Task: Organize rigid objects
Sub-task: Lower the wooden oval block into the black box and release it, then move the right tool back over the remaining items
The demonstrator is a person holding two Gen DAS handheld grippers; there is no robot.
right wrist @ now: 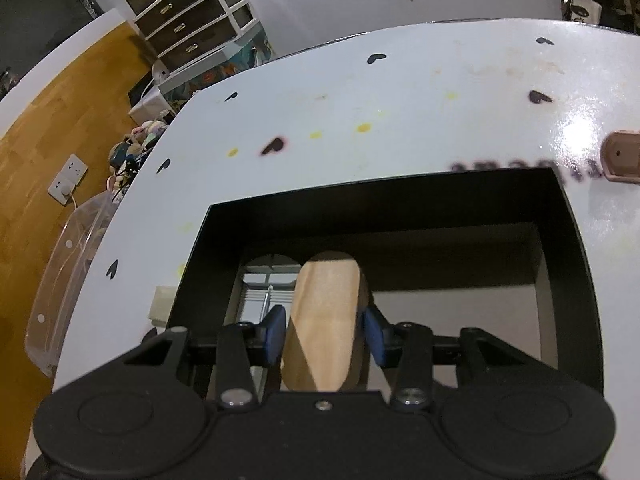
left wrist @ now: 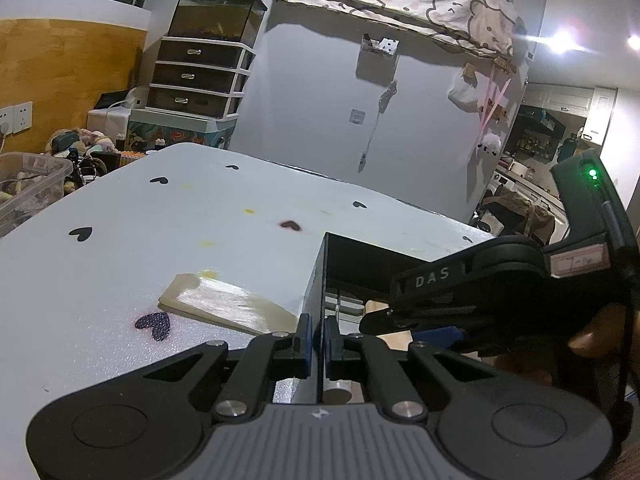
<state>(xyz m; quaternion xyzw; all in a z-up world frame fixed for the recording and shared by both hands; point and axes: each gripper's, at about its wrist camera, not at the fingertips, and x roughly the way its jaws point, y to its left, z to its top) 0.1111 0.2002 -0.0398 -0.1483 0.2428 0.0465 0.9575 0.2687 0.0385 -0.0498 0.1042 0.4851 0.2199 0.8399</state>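
Note:
A black open-topped box [right wrist: 380, 188] stands on the white table. My left gripper [left wrist: 319, 338] is shut on the box's thin left wall [left wrist: 321, 280], one blue pad on each side. My right gripper [right wrist: 325, 332] reaches down into the box with a light wooden oblong block [right wrist: 324, 320] between its blue pads, which lie against the block's sides. In the left wrist view the right gripper [left wrist: 400, 316] hangs over the box, a hand behind it, and only a sliver of the block [left wrist: 376, 305] shows. Metal pieces [right wrist: 272, 280] lie on the box floor at the left.
A cream flat piece [left wrist: 228, 304] lies on the table just left of the box. A brown wooden item [right wrist: 622, 156] sits at the right edge of the table. A clear plastic bin [left wrist: 28, 184] stands beyond the table's left edge. Black hearts and yellow dots mark the tabletop.

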